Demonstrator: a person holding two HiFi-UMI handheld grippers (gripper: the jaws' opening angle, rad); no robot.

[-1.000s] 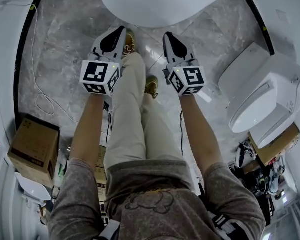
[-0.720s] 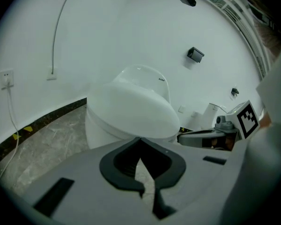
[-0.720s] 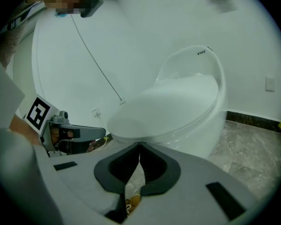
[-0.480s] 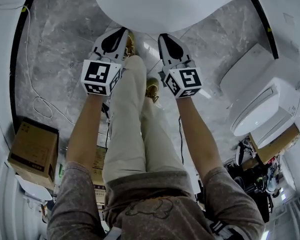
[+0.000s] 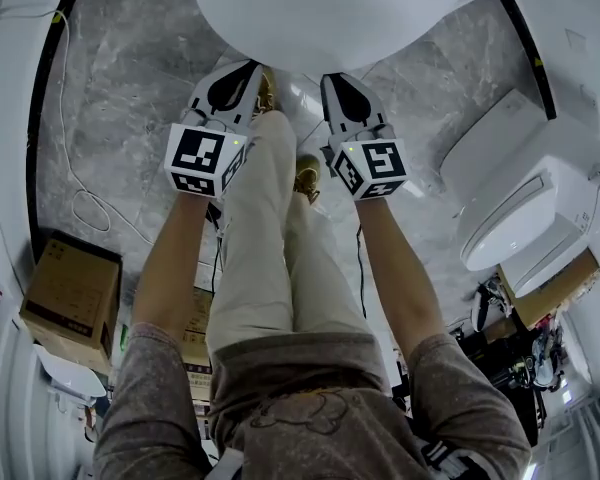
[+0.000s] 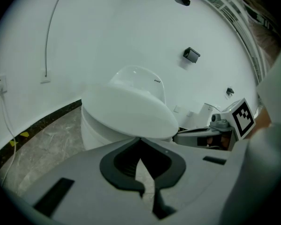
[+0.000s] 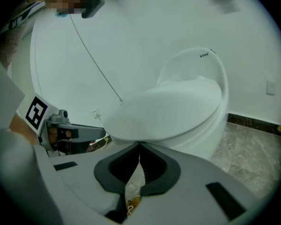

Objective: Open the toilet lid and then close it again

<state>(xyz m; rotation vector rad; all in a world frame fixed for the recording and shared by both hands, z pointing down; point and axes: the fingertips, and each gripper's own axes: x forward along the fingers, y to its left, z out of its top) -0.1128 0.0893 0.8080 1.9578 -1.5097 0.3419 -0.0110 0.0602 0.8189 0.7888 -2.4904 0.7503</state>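
Observation:
The white toilet has its lid (image 5: 330, 8) down; it fills the top of the head view. My left gripper (image 5: 244, 68) and right gripper (image 5: 332, 78) are held side by side, both pointing at the lid's front edge. In the left gripper view the lid (image 6: 131, 109) lies flat over the bowl, and the left gripper (image 6: 140, 139) is shut and empty, its tips right at the rim's front. The right gripper view shows the same: lid (image 7: 168, 109) closed, right gripper (image 7: 139, 145) shut on nothing just below the rim. Whether the tips touch the lid I cannot tell.
A second white toilet (image 5: 525, 203) stands at the right beside a cardboard box (image 5: 560, 288). Another cardboard box (image 5: 65, 288) sits at the lower left. A white cable (image 5: 75, 168) loops over the grey marble floor. The person's legs and shoes are below the grippers.
Both grippers have sunk a little and now sit closer to the lid's front edge. Their jaws stay shut and the lid has not moved.

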